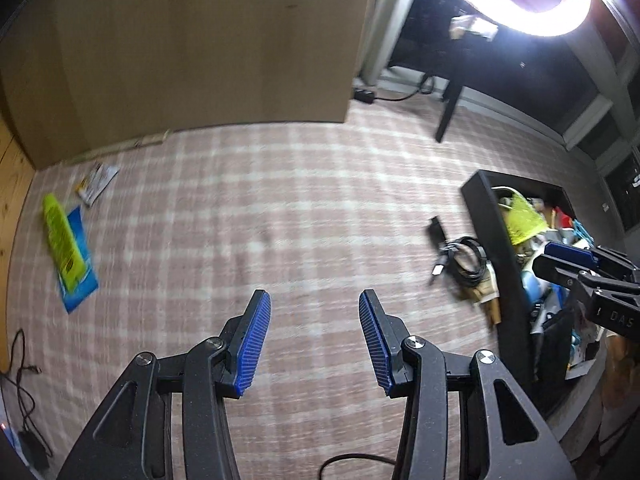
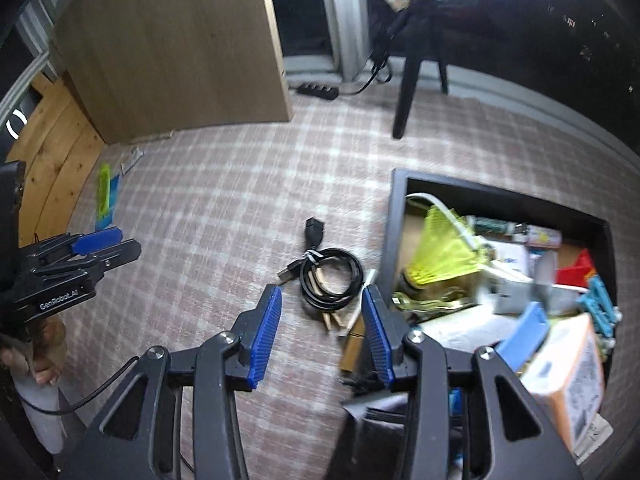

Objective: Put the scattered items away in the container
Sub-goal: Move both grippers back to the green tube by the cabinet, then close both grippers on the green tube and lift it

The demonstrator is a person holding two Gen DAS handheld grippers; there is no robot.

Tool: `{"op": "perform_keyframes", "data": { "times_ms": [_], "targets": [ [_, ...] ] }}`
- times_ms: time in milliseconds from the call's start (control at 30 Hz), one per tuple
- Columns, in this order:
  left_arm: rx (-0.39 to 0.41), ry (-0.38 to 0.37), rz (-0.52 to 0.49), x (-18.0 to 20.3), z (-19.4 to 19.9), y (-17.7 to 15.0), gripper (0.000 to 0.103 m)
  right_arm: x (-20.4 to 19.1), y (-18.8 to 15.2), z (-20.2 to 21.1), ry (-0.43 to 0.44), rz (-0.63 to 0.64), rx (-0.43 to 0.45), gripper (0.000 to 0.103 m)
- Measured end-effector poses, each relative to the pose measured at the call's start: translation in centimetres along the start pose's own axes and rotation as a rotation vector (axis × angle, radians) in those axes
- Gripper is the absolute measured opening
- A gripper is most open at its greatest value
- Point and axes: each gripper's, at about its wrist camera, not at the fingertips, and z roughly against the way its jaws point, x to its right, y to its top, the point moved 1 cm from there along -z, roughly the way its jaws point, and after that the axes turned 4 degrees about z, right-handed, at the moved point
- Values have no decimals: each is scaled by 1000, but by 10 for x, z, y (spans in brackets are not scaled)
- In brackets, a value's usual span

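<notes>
Right wrist view: right gripper (image 2: 320, 312) jaws spread, empty, above coiled cable (image 2: 330, 278) beside container (image 2: 394, 220). Cable looks light, floppy; pinch across bundled loops.

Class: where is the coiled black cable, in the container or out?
Out. The coiled black cable lies on the checked carpet beside the black container.

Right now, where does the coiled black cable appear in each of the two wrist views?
Left wrist view: the coiled black cable lies on the carpet at the right, just left of the black container.
Right wrist view: the coiled black cable lies at the centre, above the right gripper, left of the container.
Shared landmark: the black container's near wall, beside the cable in both views.
</notes>
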Motion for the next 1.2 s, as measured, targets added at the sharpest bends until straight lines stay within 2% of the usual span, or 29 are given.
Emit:
{"op": "perform_keyframes", "data": {
  "times_ms": [167, 333, 533, 700, 767, 833, 1000, 1200],
  "targets": [
    [9, 35, 82, -45, -5, 1, 43, -20, 13, -16, 12, 7, -1, 41],
    [22, 98, 190, -110, -5, 6, 43, -55, 36, -31, 10, 70, 5, 41],
    [42, 179, 333, -193, -4, 21, 45, -109, 69, -55, 50, 150, 0, 41],
    [47, 194, 422, -243, -7, 39, 46, -154, 99, -77, 91, 206, -7, 41],
    [52, 198, 452, -258, -8, 45, 47, -178, 115, -89, 107, 237, -10, 41],
    [54, 198, 475, -270, -12, 53, 56, -198, 127, -98, 122, 260, -8, 41],
    [31, 218, 498, -285, -37, 68, 57, -252, 157, -124, 167, 304, -6, 41],
    [4, 230, 539, -302, -63, 76, 56, -296, 158, -150, 210, 345, -46, 41]
  ]
}}
